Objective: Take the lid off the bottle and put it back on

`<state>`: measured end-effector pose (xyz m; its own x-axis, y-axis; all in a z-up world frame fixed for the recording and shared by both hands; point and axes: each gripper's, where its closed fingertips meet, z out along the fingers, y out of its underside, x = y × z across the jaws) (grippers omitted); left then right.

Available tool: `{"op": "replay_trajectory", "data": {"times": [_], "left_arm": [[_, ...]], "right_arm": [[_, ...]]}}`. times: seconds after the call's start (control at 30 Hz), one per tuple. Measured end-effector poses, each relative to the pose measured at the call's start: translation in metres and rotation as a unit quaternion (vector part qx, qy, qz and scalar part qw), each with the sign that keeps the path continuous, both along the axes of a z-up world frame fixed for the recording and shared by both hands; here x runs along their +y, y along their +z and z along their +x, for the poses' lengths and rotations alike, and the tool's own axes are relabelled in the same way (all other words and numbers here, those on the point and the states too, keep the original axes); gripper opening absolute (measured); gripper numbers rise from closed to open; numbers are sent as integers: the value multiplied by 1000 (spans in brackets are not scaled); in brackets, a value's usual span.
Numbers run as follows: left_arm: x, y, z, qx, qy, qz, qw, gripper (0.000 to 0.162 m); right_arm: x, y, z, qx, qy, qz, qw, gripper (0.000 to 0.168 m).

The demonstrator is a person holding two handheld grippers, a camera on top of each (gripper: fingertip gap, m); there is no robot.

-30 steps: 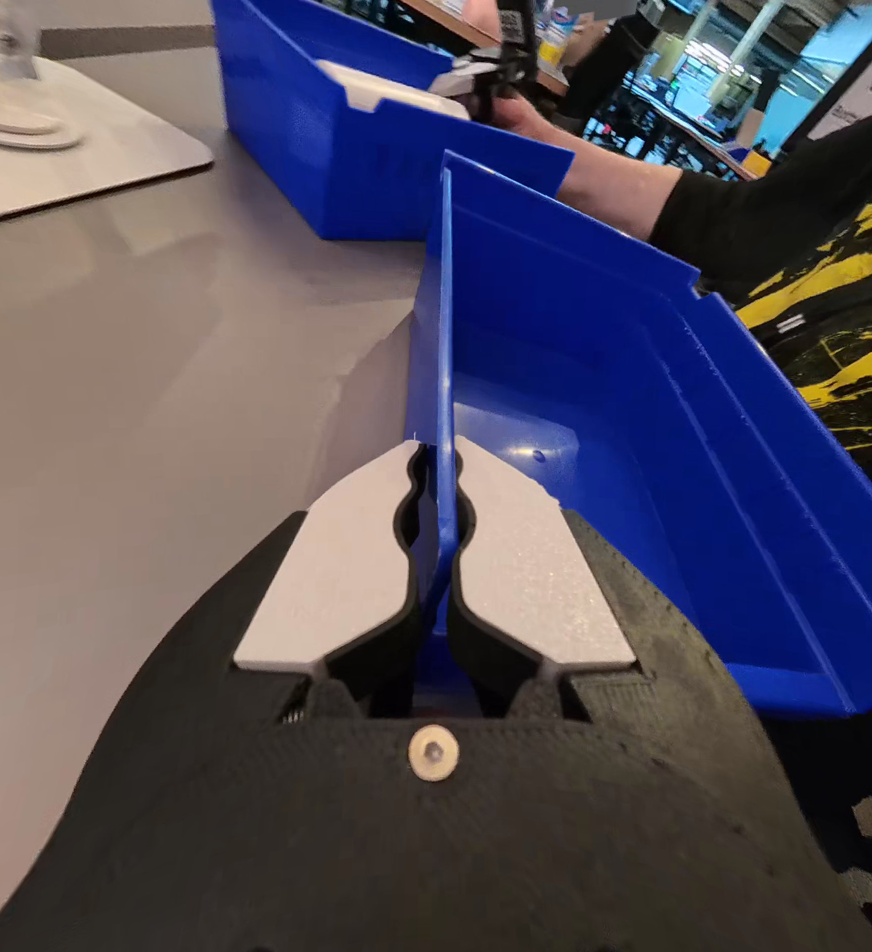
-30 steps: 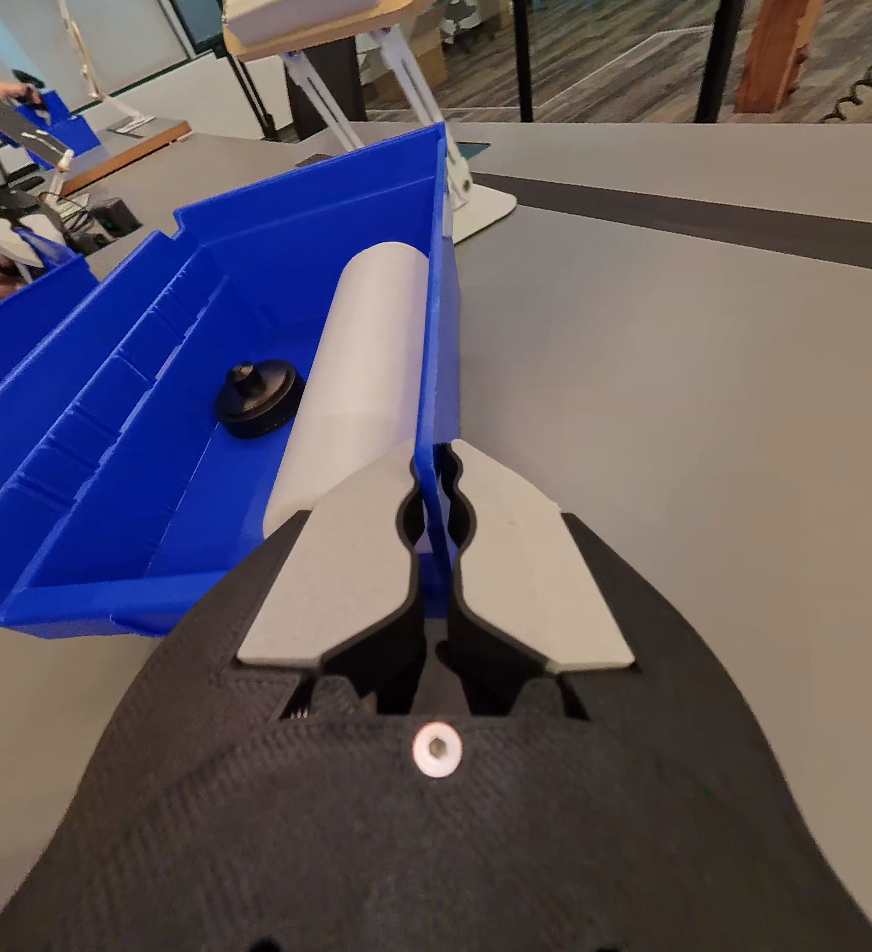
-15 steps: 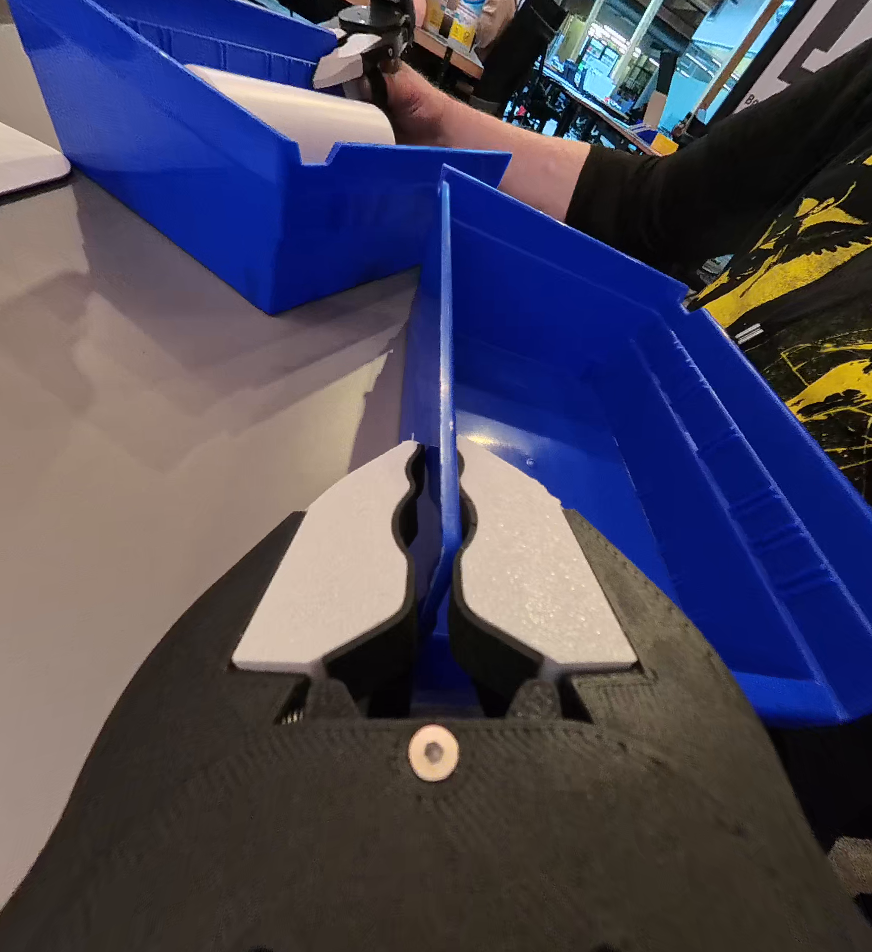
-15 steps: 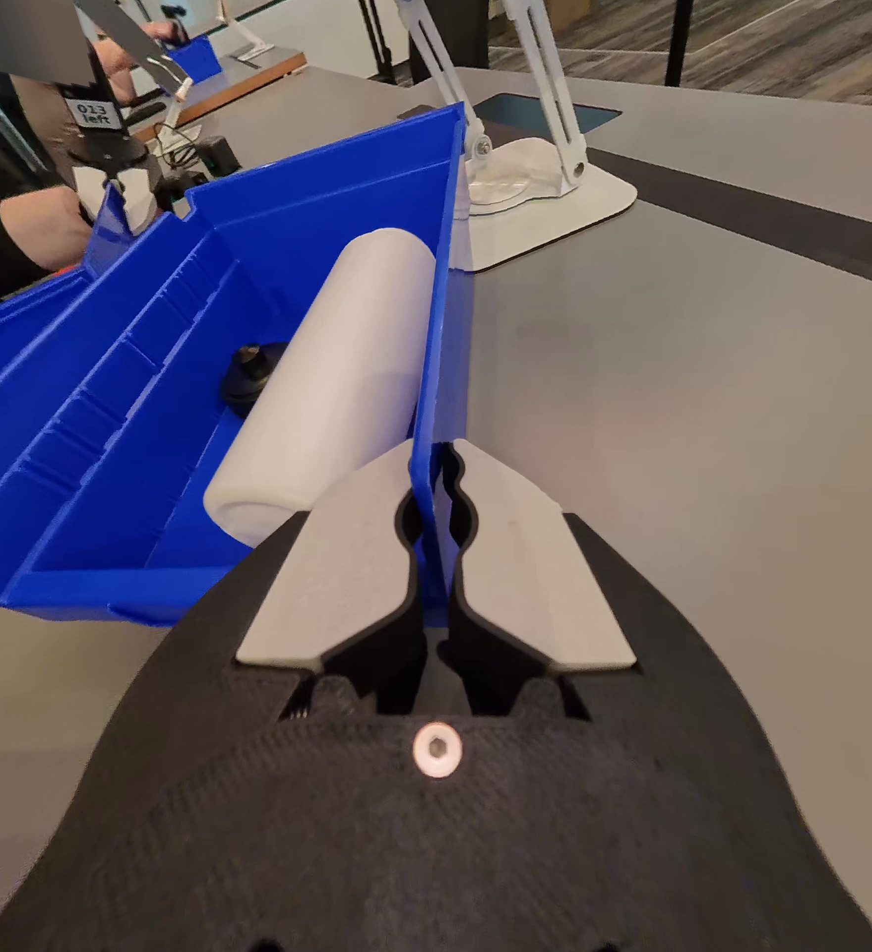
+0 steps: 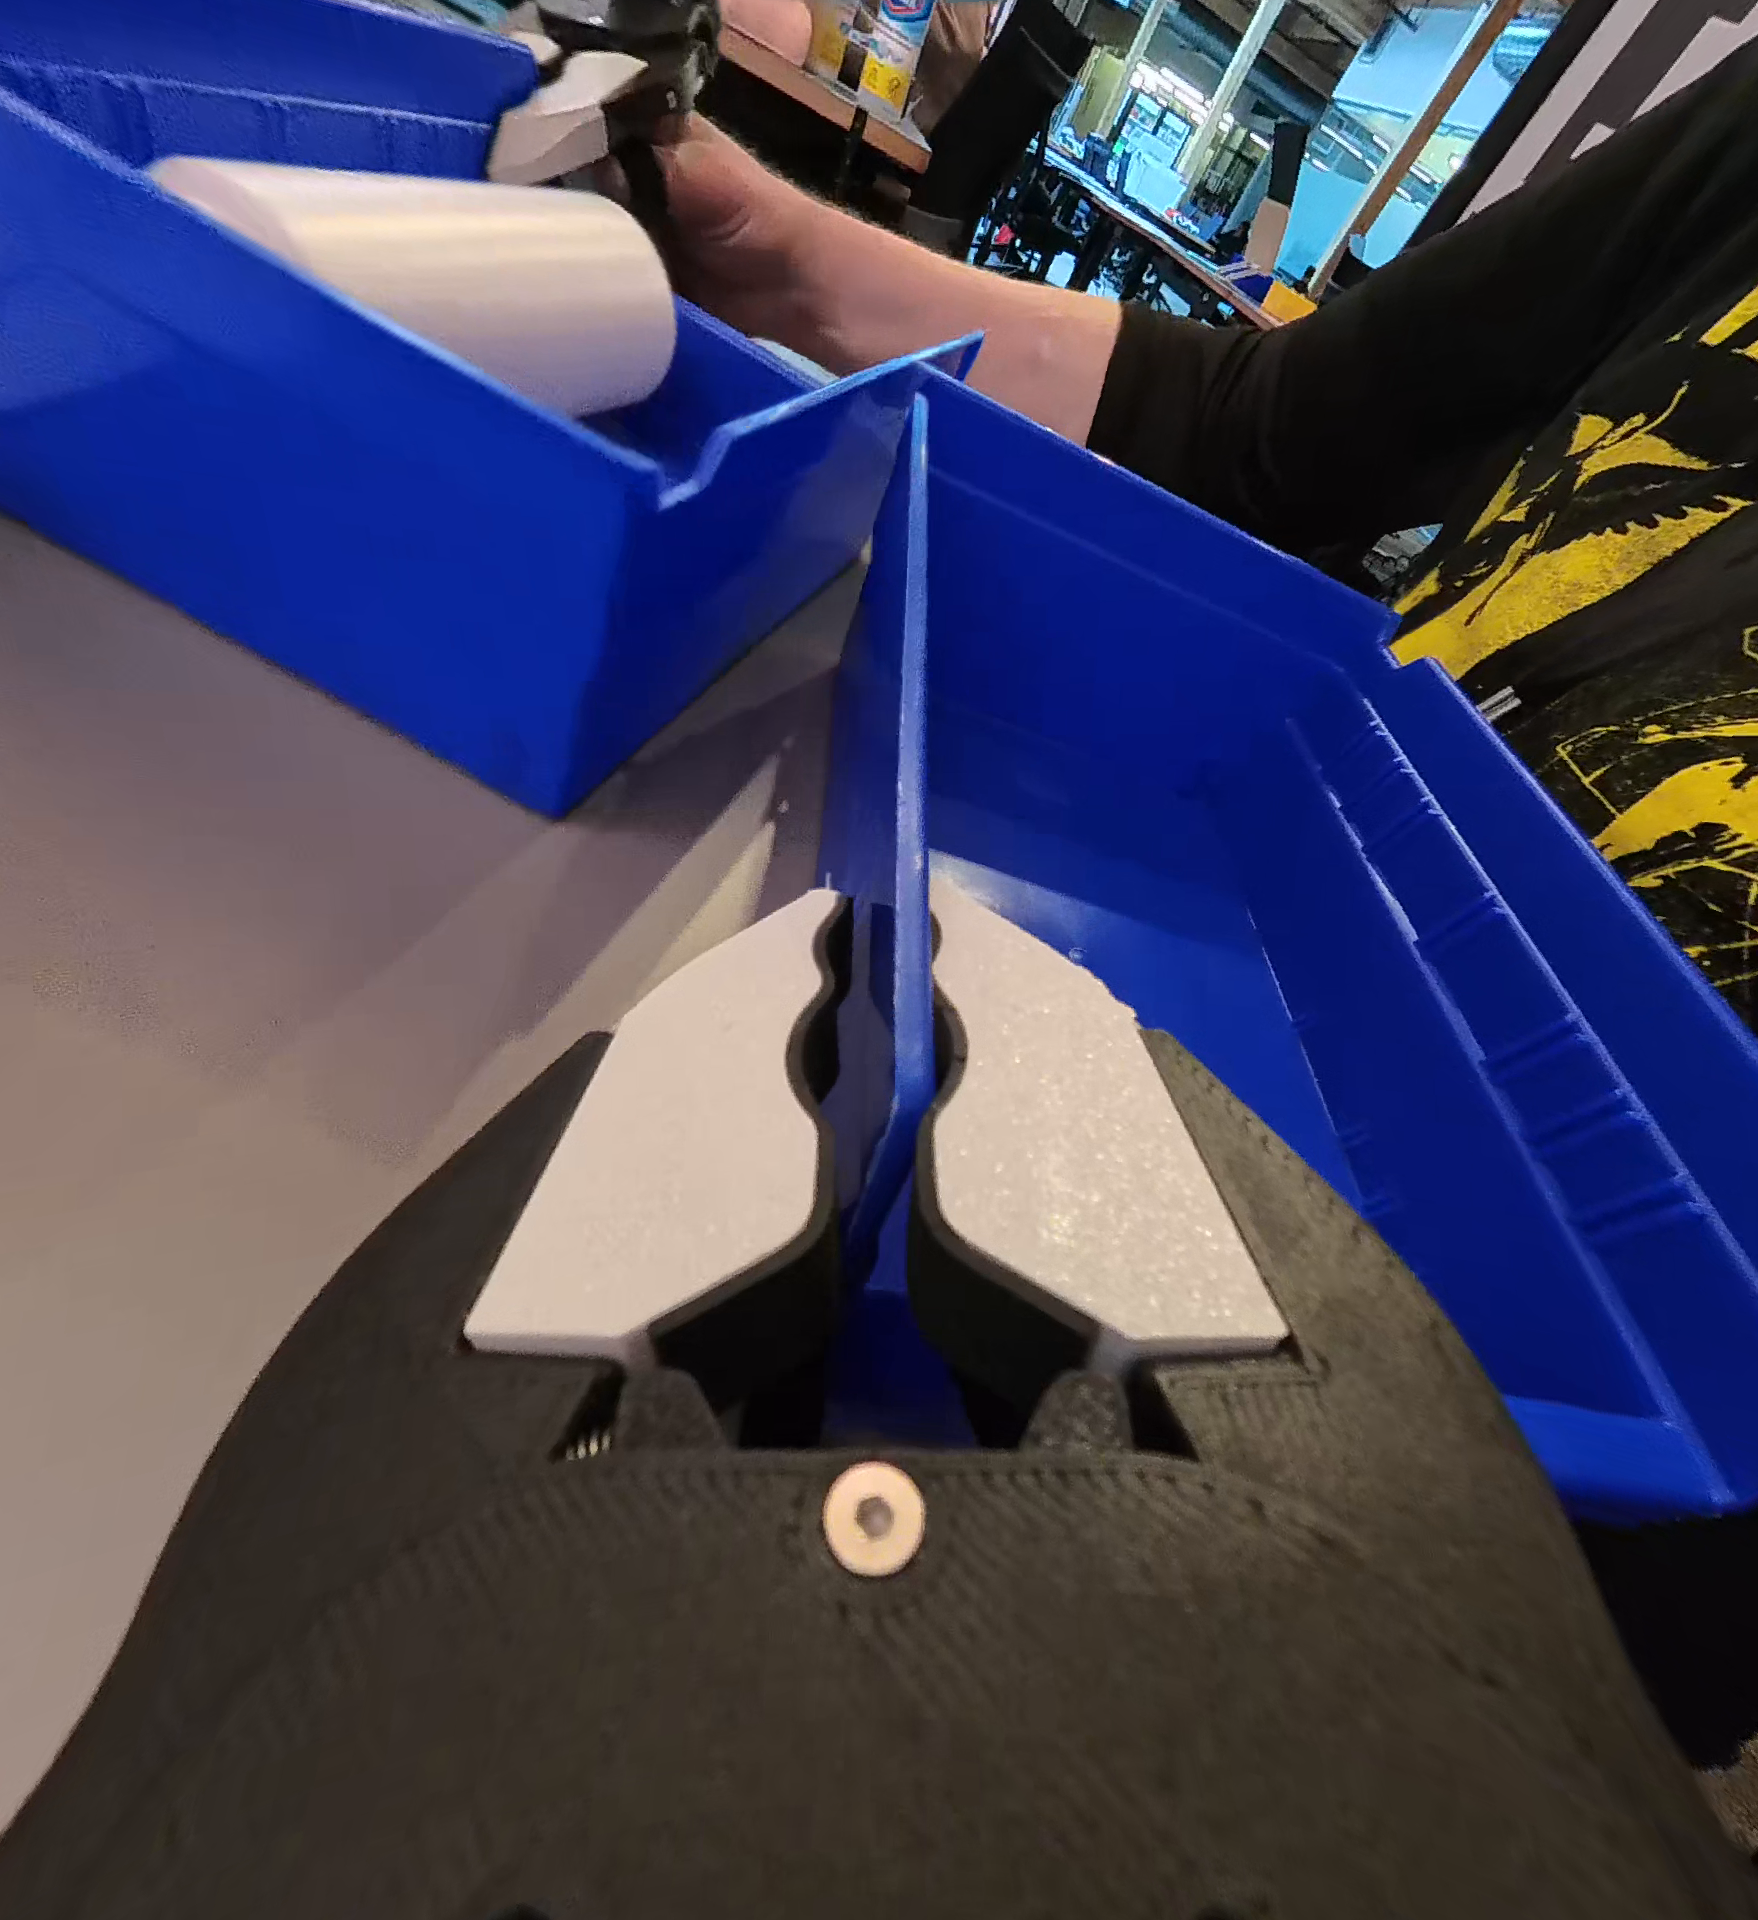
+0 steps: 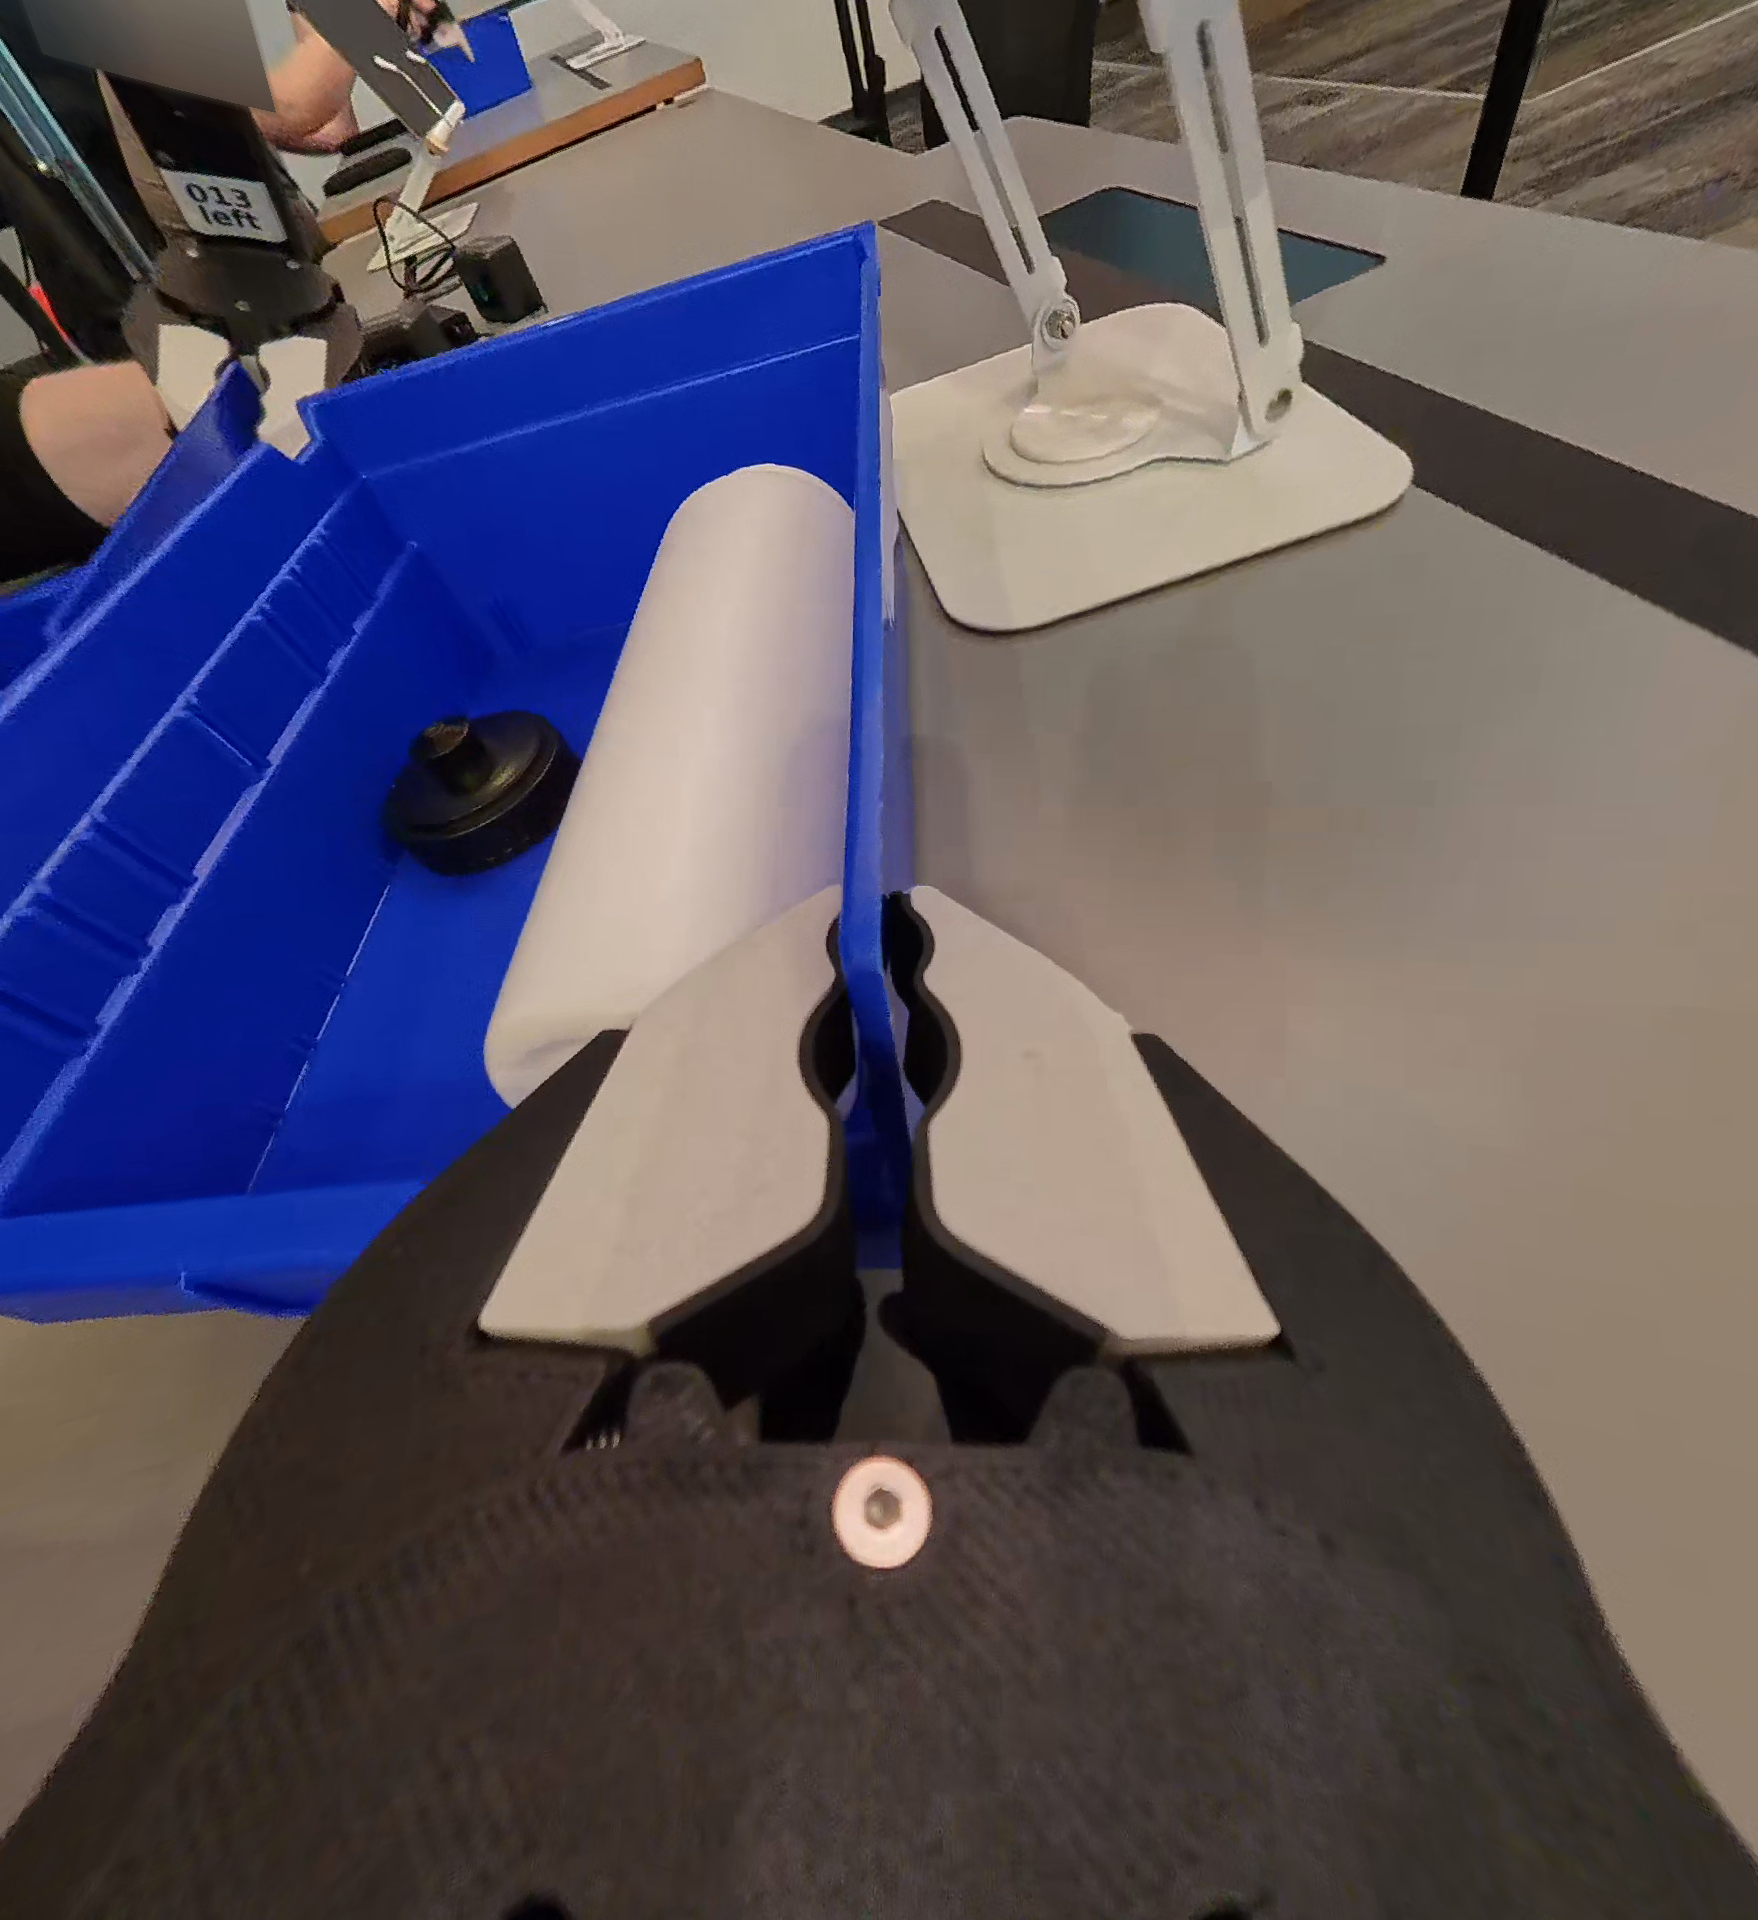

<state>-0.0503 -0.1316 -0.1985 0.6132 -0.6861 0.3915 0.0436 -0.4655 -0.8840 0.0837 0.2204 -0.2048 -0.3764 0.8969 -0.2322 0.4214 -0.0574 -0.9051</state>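
Note:
A white bottle (image 6: 709,748) lies on its side in a blue bin (image 6: 179,935), against the bin's right wall. A black lid (image 6: 480,790) lies loose on the bin floor beside it. My right gripper (image 6: 870,894) is shut on that bin's right wall. My left gripper (image 5: 885,904) is shut on the left wall of a second, empty blue bin (image 5: 1374,935). In the left wrist view the bin with the bottle (image 5: 335,582) sits at the upper left, its corner meeting the empty bin's far corner. The bottle (image 5: 439,281) shows above its wall.
A white stand with a flat base (image 6: 1145,499) stands on the grey table (image 6: 1374,935) just beyond the bottle's bin. A person's arm in a black sleeve (image 5: 1374,364) reaches behind the empty bin. More desks and gear lie far behind.
The two bins have come closer together, and the bottle's bin now meets the empty bin's far corner. Both grippers stay shut on their bin walls. The bottle has rolled slightly along the wall.

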Motion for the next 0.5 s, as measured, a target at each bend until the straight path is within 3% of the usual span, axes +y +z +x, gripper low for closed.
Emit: {"op": "replay_trajectory", "data": {"times": [0.1,0.17,0.23,0.27,0.37,0.5], "left_arm": [[5,-1,2,-1,7,-7,1000,11],[5,-5,0,3,16,-25,1000,23],[0,-10,-9,9,29,-50,998,45],[-5,-7,-15,9,37,-47,998,47],[-11,19,-52,6,107,-26,994,57],[11,59,-96,57,234,-25,970,73]], "right_arm": [[-13,-1,-35,-1,2,2,1000,5],[-21,-3,-57,-13,-4,13,1000,11],[-21,7,-72,-16,-34,-8,999,55],[-15,15,-73,-19,-62,-16,998,57],[5,43,-52,-33,-157,21,987,68],[-43,77,-7,-80,-154,4,985,74]]}}
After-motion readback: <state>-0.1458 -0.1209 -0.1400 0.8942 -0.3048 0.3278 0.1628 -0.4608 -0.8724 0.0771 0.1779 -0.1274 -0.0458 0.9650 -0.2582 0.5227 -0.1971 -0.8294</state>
